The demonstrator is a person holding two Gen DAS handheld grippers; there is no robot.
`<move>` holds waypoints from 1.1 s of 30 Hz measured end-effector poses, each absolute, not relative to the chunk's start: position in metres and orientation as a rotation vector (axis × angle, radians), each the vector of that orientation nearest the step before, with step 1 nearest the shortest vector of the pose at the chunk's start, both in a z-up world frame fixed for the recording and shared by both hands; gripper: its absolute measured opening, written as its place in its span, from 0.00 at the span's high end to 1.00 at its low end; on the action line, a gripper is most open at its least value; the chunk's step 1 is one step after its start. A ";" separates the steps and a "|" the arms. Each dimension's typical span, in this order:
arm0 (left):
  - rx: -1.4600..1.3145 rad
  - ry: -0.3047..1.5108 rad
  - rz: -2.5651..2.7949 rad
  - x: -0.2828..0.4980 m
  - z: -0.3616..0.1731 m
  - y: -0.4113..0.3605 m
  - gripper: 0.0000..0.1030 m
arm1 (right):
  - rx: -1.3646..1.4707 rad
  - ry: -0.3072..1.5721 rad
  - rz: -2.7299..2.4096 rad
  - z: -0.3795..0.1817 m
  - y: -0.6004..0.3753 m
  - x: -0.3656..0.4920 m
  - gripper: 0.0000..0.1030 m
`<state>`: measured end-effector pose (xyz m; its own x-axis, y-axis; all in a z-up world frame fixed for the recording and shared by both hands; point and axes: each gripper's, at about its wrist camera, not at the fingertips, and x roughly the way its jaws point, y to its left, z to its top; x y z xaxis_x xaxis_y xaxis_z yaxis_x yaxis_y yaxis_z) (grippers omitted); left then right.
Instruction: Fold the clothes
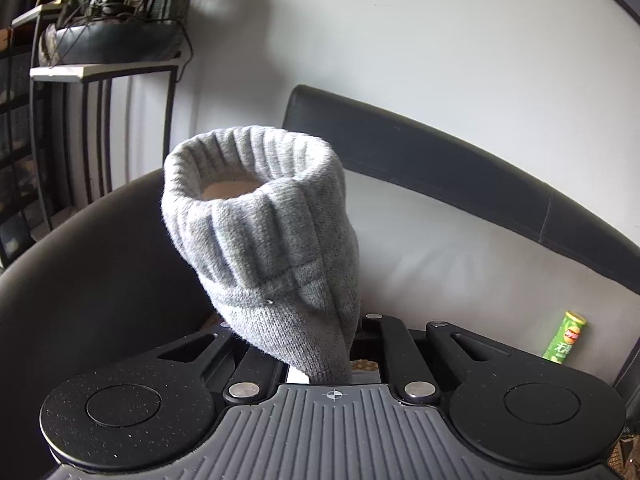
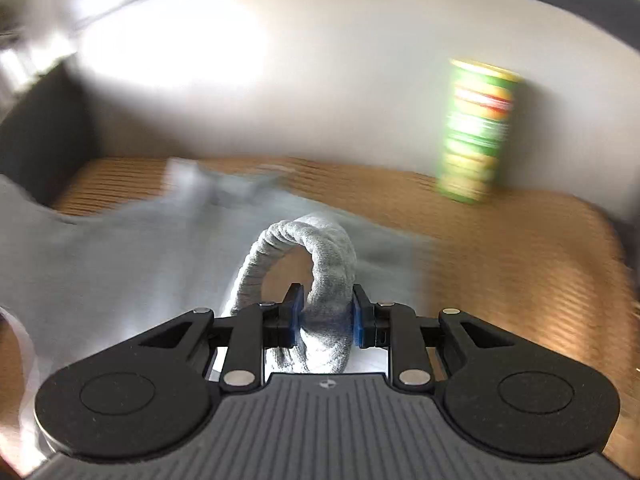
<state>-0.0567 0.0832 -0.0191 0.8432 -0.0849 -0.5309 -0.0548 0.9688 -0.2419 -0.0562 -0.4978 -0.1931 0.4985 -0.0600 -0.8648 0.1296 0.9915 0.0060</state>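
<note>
Left gripper (image 1: 320,344) clamped on one grey ribbed cuff (image 1: 256,216), raised off the surface toward the wall. Right gripper (image 2: 325,316) pinched on the other rolled cuff (image 2: 320,256). Beyond, grey sweater (image 2: 120,252) spread over the woven mat (image 2: 520,260), blurred. Farther back, green can (image 2: 476,132). Best carried level, both sleeves across evenly, grips unslackened.

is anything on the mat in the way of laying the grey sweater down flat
Nothing visible blocks it. Both the left gripper and right gripper already clamp cuffs of the grey knit sweater. The green chip can stands upright at the woven brown mat's far edge, apart from the fabric.
</note>
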 end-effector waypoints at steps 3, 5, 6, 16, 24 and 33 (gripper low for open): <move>-0.233 0.568 -0.022 -0.052 -0.013 0.068 0.89 | 0.044 1.083 -0.309 -0.206 -0.562 -0.092 0.73; -0.234 0.566 -0.034 -0.051 -0.007 0.058 0.87 | 0.003 1.128 -0.462 -0.221 -0.598 -0.110 0.63; -0.234 0.564 -0.040 -0.051 -0.004 0.053 0.86 | -0.035 1.159 -0.545 -0.227 -0.612 -0.117 0.59; -0.255 0.568 -0.208 -0.051 0.009 -0.010 0.74 | 0.185 0.928 -0.050 -0.160 -0.520 -0.061 0.30; -0.270 0.581 -0.261 -0.054 -0.001 -0.043 0.74 | 0.774 0.946 0.688 -0.119 -0.400 0.052 0.19; -0.076 0.612 -0.354 -0.050 -0.033 -0.091 0.74 | 0.754 1.116 0.748 -0.059 -0.385 0.074 0.09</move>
<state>-0.0505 -0.0908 -0.0326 0.7605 -0.3477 -0.5484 0.3030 0.9370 -0.1739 0.0743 -0.3848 -0.0592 0.2622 0.8293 -0.4934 -0.1416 0.5388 0.8304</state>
